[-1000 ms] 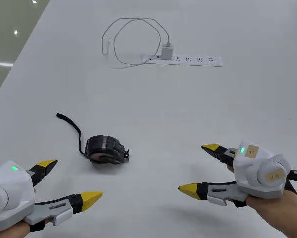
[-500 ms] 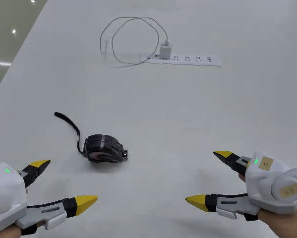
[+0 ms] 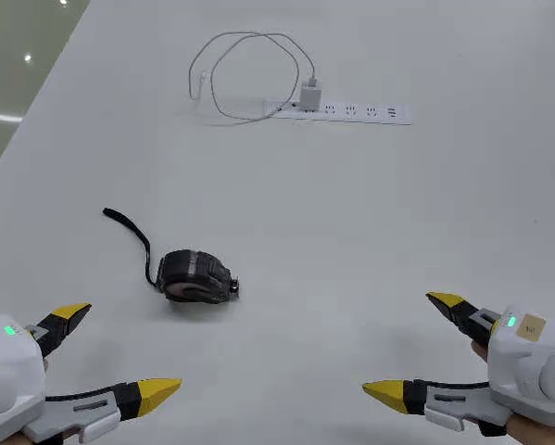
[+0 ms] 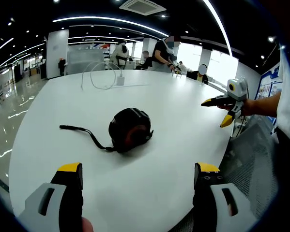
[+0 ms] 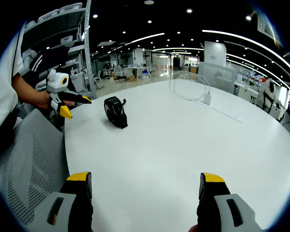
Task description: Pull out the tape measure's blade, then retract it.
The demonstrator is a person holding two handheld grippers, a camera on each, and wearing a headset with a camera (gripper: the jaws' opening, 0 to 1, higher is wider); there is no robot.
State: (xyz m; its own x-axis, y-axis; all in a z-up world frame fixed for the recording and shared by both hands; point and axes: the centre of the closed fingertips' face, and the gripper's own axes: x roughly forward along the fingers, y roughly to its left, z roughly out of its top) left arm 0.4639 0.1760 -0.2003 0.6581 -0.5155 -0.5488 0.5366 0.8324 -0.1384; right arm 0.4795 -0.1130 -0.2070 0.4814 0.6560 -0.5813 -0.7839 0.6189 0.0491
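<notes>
one white table (image 3: 370, 232), tape measure (image 3: 195, 276), bright open office

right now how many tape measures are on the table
1. The tape measure lies on the left half of the table, ahead of the open left gripper. None seems hidden.

place: open-plan lab-office | evidence: ceiling light strips (image 5: 145, 37), shelving rack (image 5: 62, 14), desks (image 5: 130, 72) beyond — big white table (image 5: 183, 135)

A white table (image 3: 379, 241) bears a black tape measure (image 3: 195, 276), its strap (image 3: 134, 235) trailing away, and farther back a white power strip (image 3: 351, 112) with a charger (image 3: 310, 95) and looped cable (image 3: 223, 111).
</notes>
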